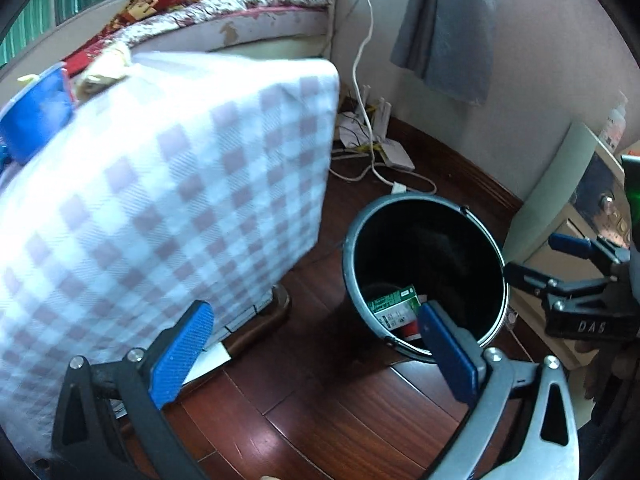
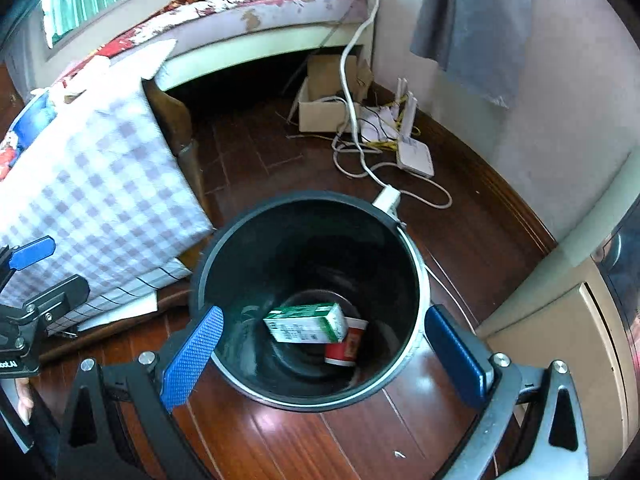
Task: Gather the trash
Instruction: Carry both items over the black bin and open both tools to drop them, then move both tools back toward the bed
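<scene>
Trash already in the bin

A dark round bin with a pale metal rim stands upright and open on the wooden floor. At its bottom lie 2 items: a green-and-white carton on its side, touching a red-and-white cup tipped over beside it.

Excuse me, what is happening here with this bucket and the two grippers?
A person is collecting trash with two handheld grippers. Both the left gripper and the right gripper are open and empty above the wooden floor. The right one is over the black bucket, where a green carton and a red cup already lie.
</scene>
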Demonstrator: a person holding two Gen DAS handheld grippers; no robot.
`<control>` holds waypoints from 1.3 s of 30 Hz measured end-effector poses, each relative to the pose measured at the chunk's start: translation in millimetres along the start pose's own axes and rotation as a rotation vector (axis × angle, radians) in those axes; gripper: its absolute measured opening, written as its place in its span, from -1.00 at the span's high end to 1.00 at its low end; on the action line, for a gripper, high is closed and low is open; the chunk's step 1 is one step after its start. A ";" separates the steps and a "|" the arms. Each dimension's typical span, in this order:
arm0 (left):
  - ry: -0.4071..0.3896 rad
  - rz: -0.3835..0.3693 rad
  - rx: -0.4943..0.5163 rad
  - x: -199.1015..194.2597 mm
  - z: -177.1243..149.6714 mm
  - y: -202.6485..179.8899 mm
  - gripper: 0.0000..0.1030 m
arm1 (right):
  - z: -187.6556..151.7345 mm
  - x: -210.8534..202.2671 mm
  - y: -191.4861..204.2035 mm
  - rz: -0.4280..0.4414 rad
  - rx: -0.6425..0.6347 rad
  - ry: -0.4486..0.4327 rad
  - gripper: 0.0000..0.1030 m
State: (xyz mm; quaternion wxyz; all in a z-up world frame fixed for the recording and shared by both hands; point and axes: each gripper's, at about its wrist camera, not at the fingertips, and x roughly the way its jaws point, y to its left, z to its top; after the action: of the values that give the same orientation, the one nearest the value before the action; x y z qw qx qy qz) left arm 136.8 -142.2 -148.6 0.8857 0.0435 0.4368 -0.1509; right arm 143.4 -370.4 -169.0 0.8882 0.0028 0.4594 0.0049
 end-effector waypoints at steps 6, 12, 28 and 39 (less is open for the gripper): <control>-0.037 0.020 -0.018 -21.9 4.4 11.9 -0.99 | 3.0 -23.4 21.4 0.011 -0.008 -0.039 -0.98; -0.078 0.038 -0.056 -42.9 5.6 29.4 -0.99 | 7.6 -45.9 43.8 0.036 -0.020 -0.079 -0.98; -0.204 0.247 -0.241 -103.7 -5.7 146.0 -0.99 | 57.0 -77.7 164.3 0.214 -0.169 -0.206 -0.98; -0.257 0.399 -0.394 -135.9 -27.7 243.1 -0.99 | 82.8 -66.9 271.7 0.277 -0.306 -0.258 -0.98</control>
State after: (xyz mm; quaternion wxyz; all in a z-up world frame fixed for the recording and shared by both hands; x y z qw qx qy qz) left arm 112.1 125.9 -72.0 0.9372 -0.0637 0.3250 0.1092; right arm 170.6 -99.5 -64.0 0.9204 -0.0682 0.3314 0.1959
